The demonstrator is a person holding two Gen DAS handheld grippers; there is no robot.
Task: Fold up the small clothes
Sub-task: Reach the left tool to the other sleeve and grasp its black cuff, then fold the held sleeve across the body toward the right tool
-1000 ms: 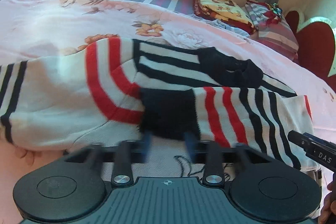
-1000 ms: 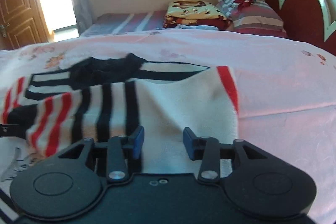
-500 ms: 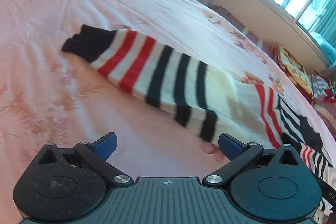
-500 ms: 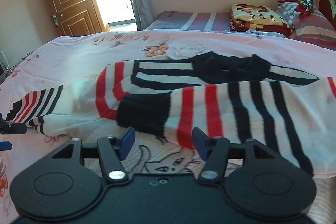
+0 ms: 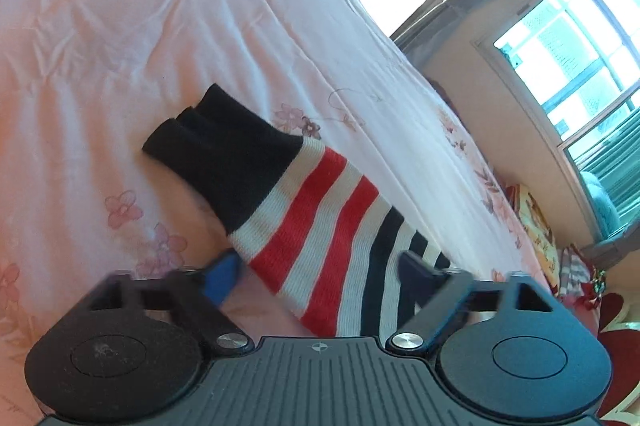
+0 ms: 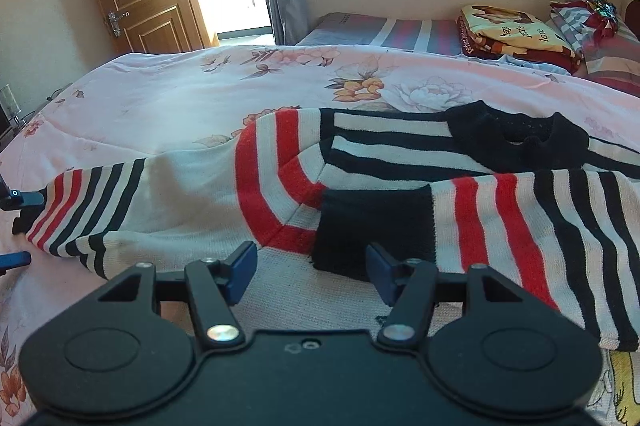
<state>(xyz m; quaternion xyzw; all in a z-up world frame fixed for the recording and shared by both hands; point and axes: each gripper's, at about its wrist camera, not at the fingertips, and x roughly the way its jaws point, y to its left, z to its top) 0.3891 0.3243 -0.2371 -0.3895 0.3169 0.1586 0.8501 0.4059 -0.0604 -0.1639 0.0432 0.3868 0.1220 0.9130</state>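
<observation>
Whereas half a second ago the left tongs [image 5: 316, 276] were held back from the sleeve [image 5: 304, 210] with bare sheet between the pads, the striped part of the sleeve is now framed between the two blue pads [image 5: 222, 276], which are spread wide and are not seen to be pinching it. The black cuff [image 5: 224, 154] is now seen much larger, ahead of the left tongs. The right view is changed only slightly: the folded sleeve with its cuff [image 6: 376, 226] is found, as before, just ahead of the right tongs [image 6: 312, 272].

The right tongs are held spread, with nothing gripped between the pads; the cream knit of the sweater [image 6: 192, 194] is seen between and below them. Whether the pads are touching the fabric cannot be told.

The sweater is laid flat on the pink floral bedsheet [image 6: 160, 106], ahead of the right tongs and across their width. It is knitted in cream with red and black stripes, and a black collar [image 6: 516, 138] is seen at the far right. One sleeve is folded across the body, its black cuff lying just ahead of the right tongs. The other sleeve is stretched out far to the left of the right tongs, where the tips of the left tongs are seen at its end.
</observation>
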